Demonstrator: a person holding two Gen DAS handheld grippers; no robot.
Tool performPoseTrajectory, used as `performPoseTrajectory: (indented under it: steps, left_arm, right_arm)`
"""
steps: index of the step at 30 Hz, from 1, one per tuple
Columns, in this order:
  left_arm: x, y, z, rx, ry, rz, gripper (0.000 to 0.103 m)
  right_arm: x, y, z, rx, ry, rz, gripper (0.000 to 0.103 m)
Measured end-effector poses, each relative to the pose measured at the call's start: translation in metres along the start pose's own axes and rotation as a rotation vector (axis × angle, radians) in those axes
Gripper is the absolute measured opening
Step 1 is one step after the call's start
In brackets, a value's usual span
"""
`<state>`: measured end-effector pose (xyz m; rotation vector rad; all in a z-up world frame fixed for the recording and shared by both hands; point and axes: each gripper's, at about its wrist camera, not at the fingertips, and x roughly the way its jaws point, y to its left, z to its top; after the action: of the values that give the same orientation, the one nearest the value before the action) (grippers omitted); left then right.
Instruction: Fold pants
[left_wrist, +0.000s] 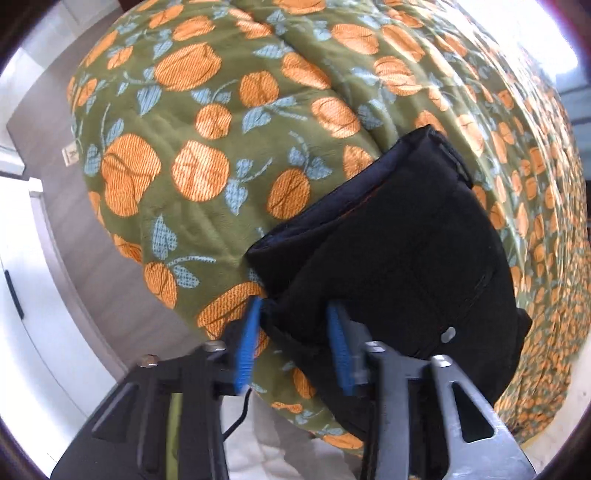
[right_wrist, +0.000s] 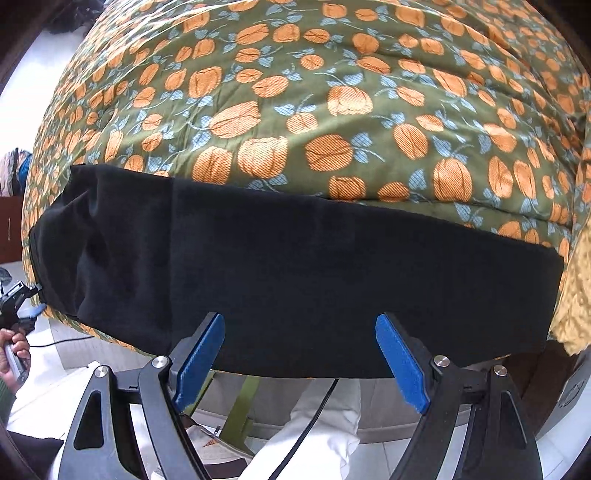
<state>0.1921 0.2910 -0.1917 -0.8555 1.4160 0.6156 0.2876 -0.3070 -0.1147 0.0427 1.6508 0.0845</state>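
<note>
Left wrist view: a grey floor (left_wrist: 48, 206) and a white door (left_wrist: 22, 317) are seen at 9 o'clock. A green blanket with orange fruit print (left_wrist: 207, 122) fills the frame from 10 to 2 o'clock. The black pants (left_wrist: 399, 258) are seen lying on it from centre toward 4 o'clock, with the waistband opening facing 10 o'clock and a small metal button (left_wrist: 448, 335) at 4 o'clock. The left gripper (left_wrist: 293, 343) is seen at 6 o'clock, jaws parted, blue pads (left_wrist: 245, 347) straddling the near waist edge of the pants; cloth sits between them, but a clamp is not shown.

Right wrist view: the left gripper (right_wrist: 16, 306) and the hand holding it (right_wrist: 14, 350) are seen at 8 o'clock, at the pants' left end. The black pants (right_wrist: 295, 273) are laid as a long band across the middle, 9 to 3 o'clock, on the blanket (right_wrist: 314, 110). The right gripper (right_wrist: 299, 354) is seen at 6 o'clock, jaws spread wide, nothing held, blue pads (right_wrist: 400, 362) just at the near edge of the pants. White trousers (right_wrist: 317, 424) of the operator and a black cable (right_wrist: 310, 424) are seen below.
</note>
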Motion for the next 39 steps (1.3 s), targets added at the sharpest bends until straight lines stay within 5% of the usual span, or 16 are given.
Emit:
performPoseTrajectory:
  steps: [10,14,18,19,22,28,32,36,39]
  left_arm:
    - [-0.059,-0.037,0.006,0.154,-0.173,0.107,0.01]
    - [-0.026,-0.044,0.03,0.215,-0.104,0.216,0.011]
    - [-0.022,-0.04,0.03,0.217,-0.086,0.274,0.031]
    - [-0.026,-0.041,0.028,0.224,-0.091,0.281,0.044]
    - [-0.048,-0.042,0.019,0.266,-0.124,0.287,0.061]
    - [-0.097,-0.063,-0.015,0.349,-0.24,0.261,0.062]
    - [-0.121,-0.093,-0.044,0.373,-0.318,0.242,0.067]
    - [-0.111,-0.135,-0.073,0.431,-0.322,0.211,0.073]
    - [-0.078,-0.176,-0.086,0.534,-0.303,0.186,0.073]
  right_arm:
    - [0.001,-0.001,0.001,-0.016,-0.005,-0.026,0.084]
    - [0.008,-0.005,-0.001,-0.014,0.001,-0.037,0.084]
    - [0.014,-0.006,-0.002,-0.037,0.01,-0.068,0.084]
    - [0.012,-0.007,-0.002,-0.04,0.005,-0.075,0.084]
    - [0.002,-0.01,-0.005,-0.034,-0.015,-0.098,0.084]
    - [-0.016,-0.023,-0.01,-0.001,-0.057,-0.075,0.084]
    - [-0.006,-0.022,-0.009,-0.097,-0.067,0.0,0.084]
    - [0.016,-0.02,-0.007,-0.22,-0.078,0.032,0.083]
    - [0.016,-0.036,-0.006,-0.172,-0.117,0.051,0.084]
